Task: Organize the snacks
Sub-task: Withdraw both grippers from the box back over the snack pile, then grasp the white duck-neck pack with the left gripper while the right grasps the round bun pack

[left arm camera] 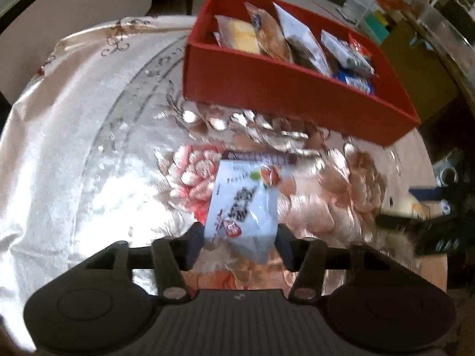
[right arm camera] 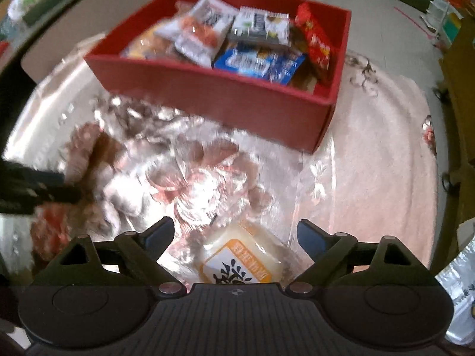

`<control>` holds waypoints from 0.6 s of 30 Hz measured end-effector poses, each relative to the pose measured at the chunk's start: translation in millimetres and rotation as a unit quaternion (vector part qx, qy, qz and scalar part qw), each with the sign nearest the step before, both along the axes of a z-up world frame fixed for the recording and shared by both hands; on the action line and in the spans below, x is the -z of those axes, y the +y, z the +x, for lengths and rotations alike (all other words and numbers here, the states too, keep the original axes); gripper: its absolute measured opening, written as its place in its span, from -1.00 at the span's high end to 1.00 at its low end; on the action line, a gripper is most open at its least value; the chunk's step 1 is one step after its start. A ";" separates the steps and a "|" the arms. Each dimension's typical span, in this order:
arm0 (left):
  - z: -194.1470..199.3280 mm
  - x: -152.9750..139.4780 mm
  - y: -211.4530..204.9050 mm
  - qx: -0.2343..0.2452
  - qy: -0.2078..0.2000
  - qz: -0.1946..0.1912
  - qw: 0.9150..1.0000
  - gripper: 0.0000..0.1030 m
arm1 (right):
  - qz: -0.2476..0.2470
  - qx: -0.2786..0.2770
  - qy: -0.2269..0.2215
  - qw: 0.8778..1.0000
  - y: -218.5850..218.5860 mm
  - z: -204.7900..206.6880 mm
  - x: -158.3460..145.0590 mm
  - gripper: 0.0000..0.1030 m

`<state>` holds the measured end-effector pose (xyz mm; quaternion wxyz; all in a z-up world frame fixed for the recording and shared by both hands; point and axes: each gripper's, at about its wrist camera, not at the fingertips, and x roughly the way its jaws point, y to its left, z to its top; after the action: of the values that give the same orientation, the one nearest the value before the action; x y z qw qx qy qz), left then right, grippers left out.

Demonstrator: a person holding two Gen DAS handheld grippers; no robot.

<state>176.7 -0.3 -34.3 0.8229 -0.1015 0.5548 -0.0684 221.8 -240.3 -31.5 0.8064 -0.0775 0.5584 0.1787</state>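
Left gripper [left arm camera: 240, 237] jaws clamped on white crinkly snack packet [left arm camera: 240, 207]. Right gripper [right arm camera: 236, 237] jaws wide over cream orange-labelled pack [right arm camera: 242, 252], near red cardboard box [right arm camera: 213, 89].

One red box [right arm camera: 225, 95] stands on the tabletop [left arm camera: 74, 148]. About seven snack packets [right arm camera: 255, 59] fill it, though overlap blurs the count. Two packets lie outside: one white printed packet [left arm camera: 240, 207] and one pale cake packet [right arm camera: 240, 255]. Two tongs: left [left arm camera: 239, 244], right [right arm camera: 234, 237]

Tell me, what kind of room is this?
Probably a home dining or living room: a round table under a shiny floral tablecloth, a red box filled with packaged snacks, and cluttered shelves and furniture behind.
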 end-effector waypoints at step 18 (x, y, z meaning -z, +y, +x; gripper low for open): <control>13.7 16.1 -32.8 0.057 -0.038 0.092 0.993 -0.55 | -0.031 0.046 -0.046 0.997 18.3 -24.4 26.2 -1.00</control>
<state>190.4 -33.1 -50.4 0.8440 0.0085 0.5320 -0.0676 197.4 -222.0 -57.7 0.8358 -0.0843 0.5291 0.1203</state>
